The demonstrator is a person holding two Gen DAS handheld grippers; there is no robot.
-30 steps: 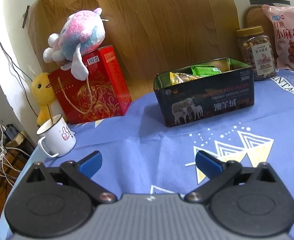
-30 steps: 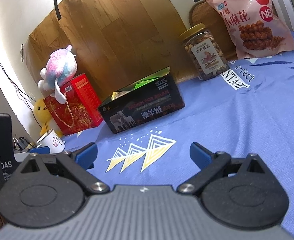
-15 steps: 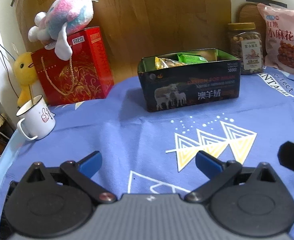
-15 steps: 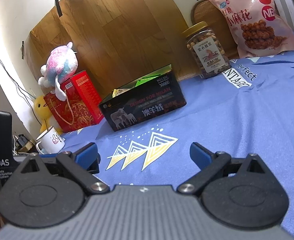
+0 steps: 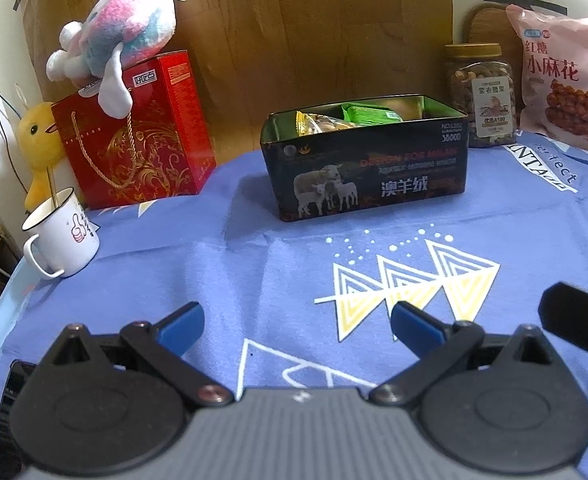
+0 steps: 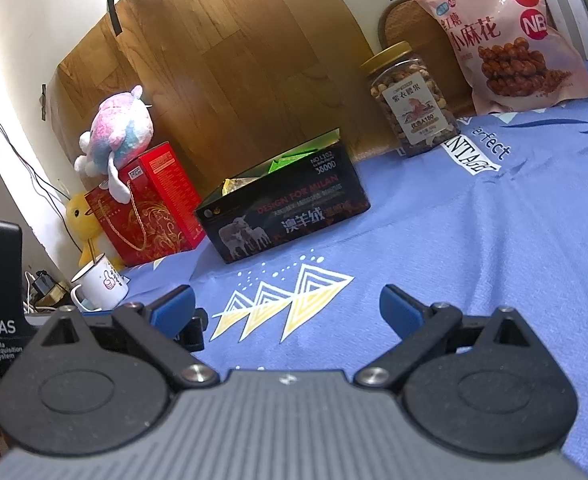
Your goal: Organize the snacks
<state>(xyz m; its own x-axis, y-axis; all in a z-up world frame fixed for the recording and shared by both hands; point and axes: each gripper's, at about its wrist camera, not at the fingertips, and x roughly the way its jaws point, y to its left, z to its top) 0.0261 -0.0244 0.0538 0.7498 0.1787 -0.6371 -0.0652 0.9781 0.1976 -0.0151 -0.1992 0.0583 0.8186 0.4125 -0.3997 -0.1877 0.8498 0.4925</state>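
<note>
Left wrist view: left gripper (image 5: 296, 330) wide apart, empty, hovering low over the blue cloth (image 5: 253, 264), aimed at the tin (image 5: 368, 178). Right gripper (image 6: 287, 312) likewise spread, nothing between its tips, low over the cloth and well short of everything. Tin sits mid-table, open-topped, already holding a green packet (image 5: 368, 114) and a gold wrapper (image 5: 310, 124). Nut jar (image 6: 410, 100) and pink bag (image 6: 506, 36) stand behind the tin at the back right, bag leaning on the wall; these look like the loose snacks left to sort.

Risks, judged from here: jar is smooth, round and looks heavy, so a pinch off-centre could let it slip or tip. Bag is soft and leaning, and a grab low on it may make it flop or crush the contents. Tin looks near full, so the bag may not fit. Mug (image 5: 59, 236) sits close to the left table edge; a wide left swing could knock it off
</note>
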